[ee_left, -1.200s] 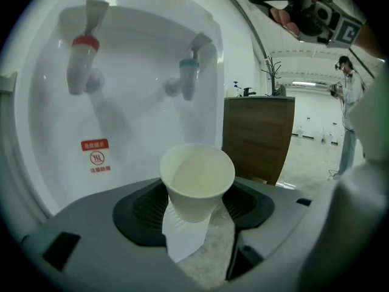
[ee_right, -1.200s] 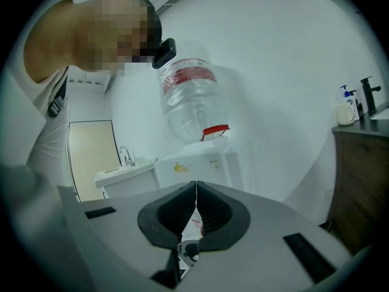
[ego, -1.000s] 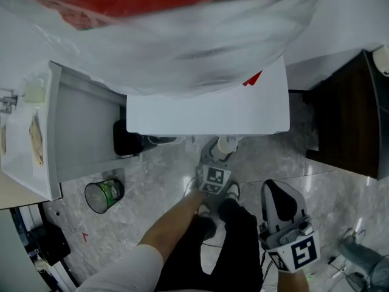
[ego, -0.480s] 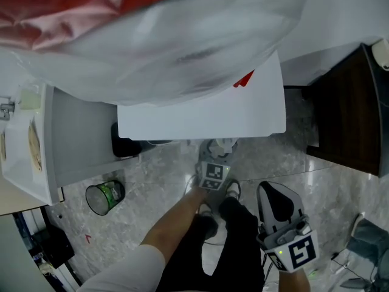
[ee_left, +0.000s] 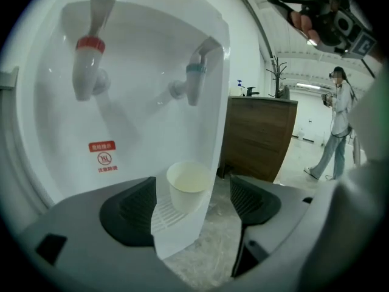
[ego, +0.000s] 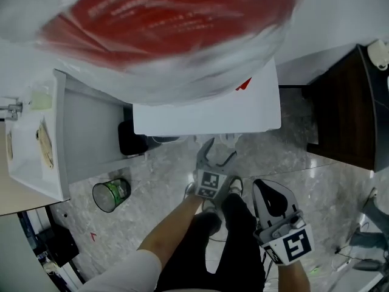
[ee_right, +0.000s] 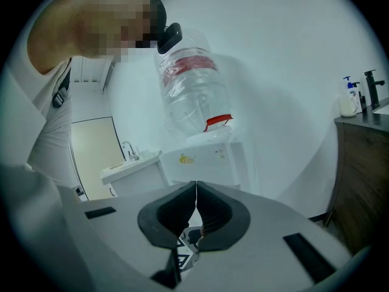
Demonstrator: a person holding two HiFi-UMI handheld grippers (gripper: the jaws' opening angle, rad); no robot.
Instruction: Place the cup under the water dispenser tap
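Left hand-held gripper [ee_left: 193, 199] is opening, its pads clear of the round white paper cup [ee_left: 188, 184] on the slotted plastic tray [ee_left: 163, 216]. Right hand-held gripper [ee_right: 195, 190] is closed and empty. The floor [ego: 158, 175] is glossy and marbled.

You are standing in what is looking like an office pantry or break corner — not a home kitchen. A white water dispenser [ego: 206, 114] carrying a big upturned bottle [ee_right: 191, 84] is facing you on a polished, stone-look floor [ego: 164, 175]. A white sink cabinet [ee_right: 130, 172] with a tap [ee_right: 127, 149] is sitting to one side of it, and a dark wooden counter [ee_left: 258, 135] holding a pump bottle [ee_right: 348, 99] and a black faucet [ee_right: 372, 87] to the other. A small waste bin [ego: 109, 194] is lying on the floor near the cabinet — and beyond the counter a coat stand [ee_left: 276, 72] and a person [ee_left: 337, 123] are standing in a wide, brightly lit hall.
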